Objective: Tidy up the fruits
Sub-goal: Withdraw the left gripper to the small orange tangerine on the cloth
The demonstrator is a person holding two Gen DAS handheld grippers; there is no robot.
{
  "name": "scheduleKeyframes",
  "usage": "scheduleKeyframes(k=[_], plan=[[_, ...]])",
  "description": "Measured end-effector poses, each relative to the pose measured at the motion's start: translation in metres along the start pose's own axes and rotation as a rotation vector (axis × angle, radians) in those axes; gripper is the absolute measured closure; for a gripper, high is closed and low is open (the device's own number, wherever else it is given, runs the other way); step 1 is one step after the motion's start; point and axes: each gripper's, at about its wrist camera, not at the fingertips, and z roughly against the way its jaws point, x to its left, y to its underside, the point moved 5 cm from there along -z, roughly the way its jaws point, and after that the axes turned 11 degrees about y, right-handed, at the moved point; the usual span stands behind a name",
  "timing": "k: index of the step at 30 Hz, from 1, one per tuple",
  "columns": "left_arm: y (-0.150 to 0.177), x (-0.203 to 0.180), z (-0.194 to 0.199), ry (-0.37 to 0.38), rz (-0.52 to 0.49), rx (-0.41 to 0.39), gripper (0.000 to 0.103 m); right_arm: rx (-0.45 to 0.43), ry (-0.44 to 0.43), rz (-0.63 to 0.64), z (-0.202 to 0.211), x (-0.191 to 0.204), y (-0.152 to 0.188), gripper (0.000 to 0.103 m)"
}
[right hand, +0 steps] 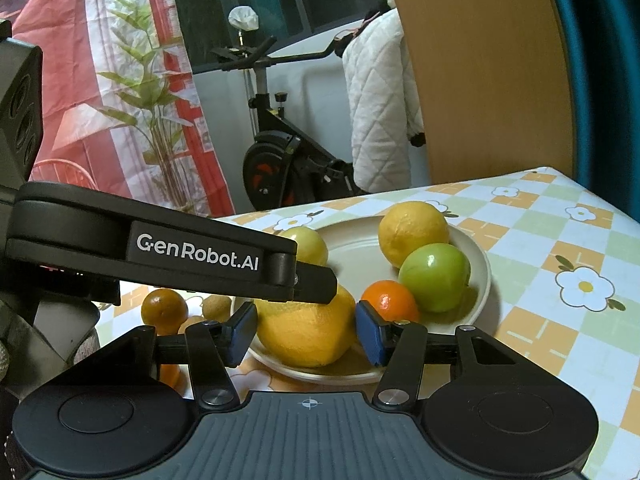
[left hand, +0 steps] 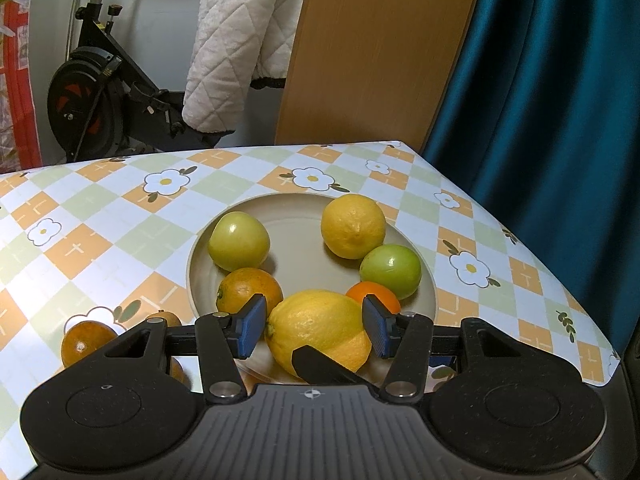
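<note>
Fingers (left hand: 252, 330) of the left gripper (left hand: 316, 332) stood narrow, both blue pads pressed to the sides of the big lemon (left hand: 320, 316) at the near rim of the plate (left hand: 200, 272). The right gripper (right hand: 306, 334) was set about as narrow on the same fruit from another angle, its pads against the peel too. Both seemed to hold it. Whether it rested on the plate or hung just clear could not be told.

Just behind it on the plate lay a tangerine (left hand: 378, 294) to the right and an orange (left hand: 248, 290) to the left, each close to a pad. Farther in sat a green fruit (left hand: 392, 270) and a paler one (left hand: 238, 240), with a second lemon (left hand: 352, 226) by the plate's far rim. Left of the plate, on the worktop (left hand: 120, 220), were a dark orange (left hand: 86, 340) and a brown fruit (left hand: 162, 316), perhaps a kiwi. Beyond the plate stood a bike (left hand: 96, 92), a quilt (left hand: 236, 40), a board (left hand: 372, 52) and a curtain (left hand: 552, 80).

The step in hand looked like handling the big lemon, either seating it on the plate or taking it off. The next move probably called for one gripper to let go, and for a straight path that did not nudge the tangerine or orange.
</note>
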Motion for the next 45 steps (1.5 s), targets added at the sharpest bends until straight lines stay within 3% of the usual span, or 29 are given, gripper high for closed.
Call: scheduleKeyframes(k=[9,20,33,45], plan=[[-0.001,0.001,0.010,-0.018,-0.005,-0.014,0.048,-0.014,0.006,0.010,0.003,0.002,0.000,0.053],[0.003,0.016,0.052,-0.045,-0.001,-0.053,0.047,-0.038,0.012,0.054,0.016,0.011,0.000,0.052],[0.034,0.065,0.104,-0.083,0.094,-0.057,0.048,-0.010,-0.099,0.156,0.032,0.055,0.006,0.052],[0.048,0.070,0.097,-0.034,0.145,-0.050,0.048,0.043,-0.158,0.260,0.031,0.096,0.022,0.053]])
